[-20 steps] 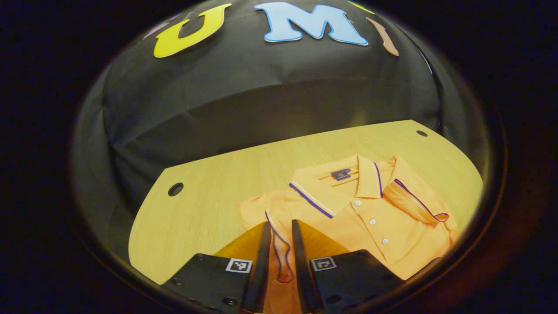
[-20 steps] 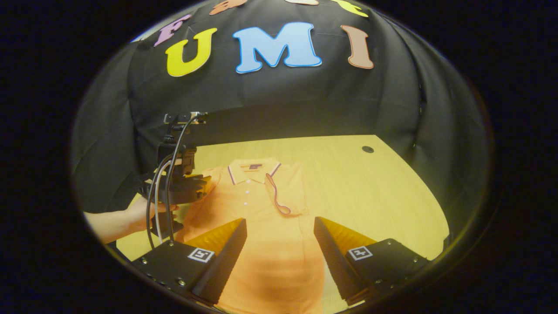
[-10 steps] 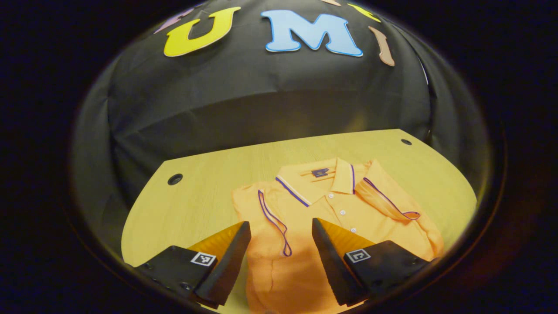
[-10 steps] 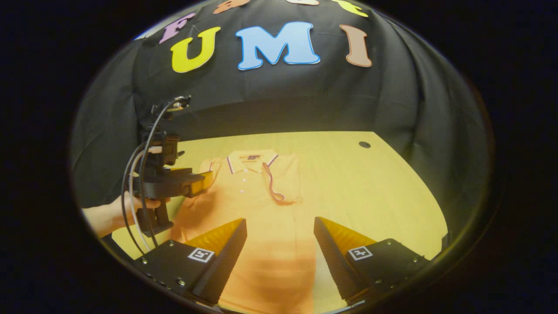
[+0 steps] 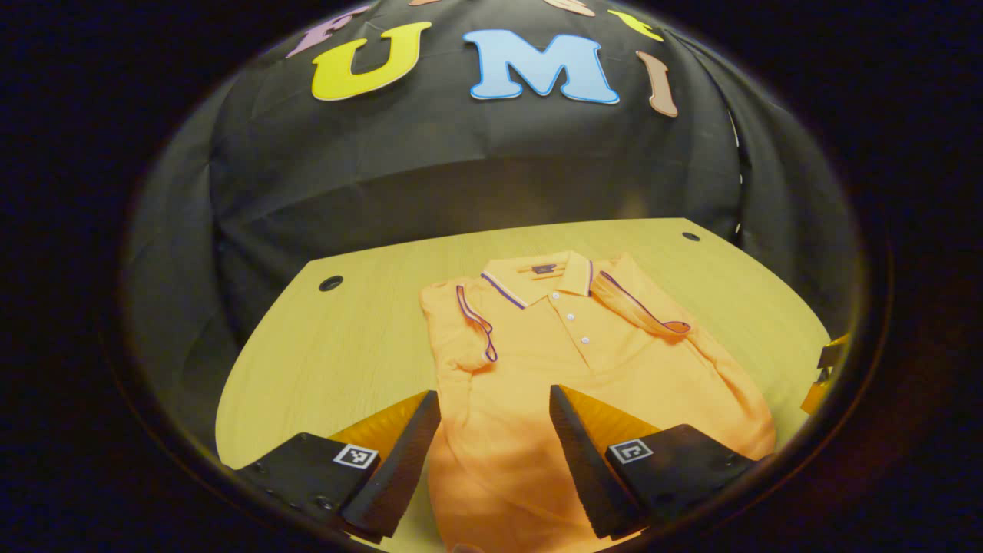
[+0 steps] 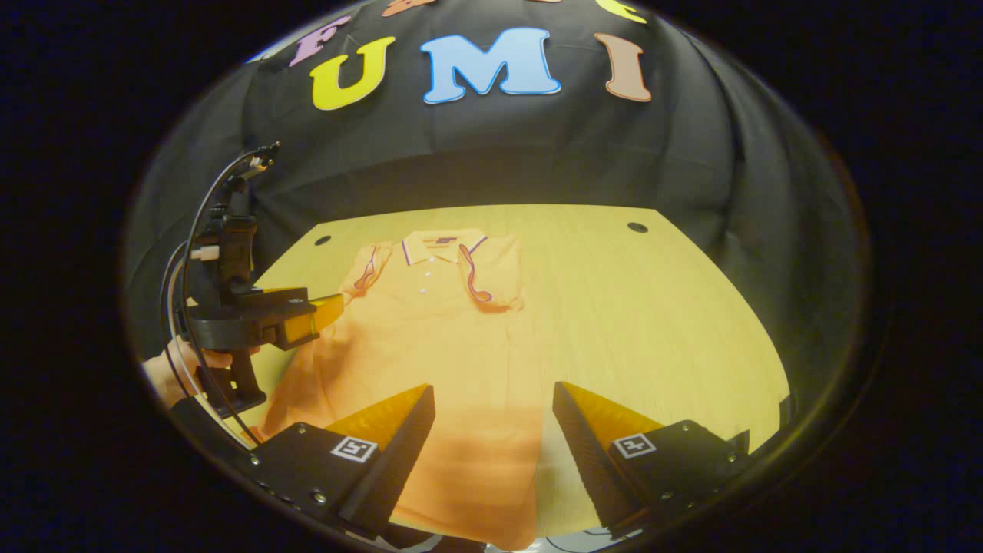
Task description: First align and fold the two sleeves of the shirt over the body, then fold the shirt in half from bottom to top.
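Sleeves [image 5: 478,326] both lie folded in over the chest of the orange polo shirt [image 5: 568,369] mid-worktop [image 5: 345,346], collar toward the far edge, so your left gripper [image 5: 491,453] and right gripper [image 6: 491,453], both spread wide and empty, hang over the hem end, well placed for the bottom-to-top fold.

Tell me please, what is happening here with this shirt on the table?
A person is folding an orange shirt on a wooden table, with a gripper in each hand. Both sleeves already lie folded over the body: one sleeve on one side of the collar, the other sleeve across from it. The left gripper and the right gripper are both open above the lower part of the shirt, holding nothing. The fold from bottom to top is not yet done.
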Demonstrator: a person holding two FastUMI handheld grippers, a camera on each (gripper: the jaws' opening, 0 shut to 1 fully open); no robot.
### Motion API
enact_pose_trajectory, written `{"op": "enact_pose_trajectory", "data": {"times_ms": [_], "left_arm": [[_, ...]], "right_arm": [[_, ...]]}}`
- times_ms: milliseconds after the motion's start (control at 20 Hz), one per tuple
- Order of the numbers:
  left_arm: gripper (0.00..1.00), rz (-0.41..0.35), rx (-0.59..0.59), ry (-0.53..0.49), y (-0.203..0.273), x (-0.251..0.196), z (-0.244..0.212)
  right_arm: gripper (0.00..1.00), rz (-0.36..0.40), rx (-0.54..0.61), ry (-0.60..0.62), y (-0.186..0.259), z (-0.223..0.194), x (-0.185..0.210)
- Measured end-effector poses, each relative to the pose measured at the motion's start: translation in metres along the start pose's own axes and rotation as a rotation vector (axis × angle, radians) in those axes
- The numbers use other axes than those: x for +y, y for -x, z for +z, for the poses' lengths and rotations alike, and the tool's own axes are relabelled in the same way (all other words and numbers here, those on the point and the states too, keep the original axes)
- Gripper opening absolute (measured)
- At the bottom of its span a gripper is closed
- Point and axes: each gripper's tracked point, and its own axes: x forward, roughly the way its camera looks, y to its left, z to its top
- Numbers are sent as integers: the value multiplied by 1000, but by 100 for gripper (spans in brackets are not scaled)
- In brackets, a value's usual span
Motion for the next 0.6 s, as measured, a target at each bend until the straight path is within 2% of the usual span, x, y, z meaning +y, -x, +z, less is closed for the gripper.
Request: {"op": "enact_pose_trajectory", "data": {"times_ms": [250,400,450,600], "left_arm": [[95,0,9,35,34,0,-22],[95,-9,33,38,56,3,-43],[92,-10,40,38,64,4,-49],[94,-7,69,31,82,10,-74]], "right_arm": [[96,6,17,20,10,-19,0],[96,13,41,28,12,-35,1],[96,16,53,29,14,-41,2],[96,25,93,39,17,-64,4]]}}
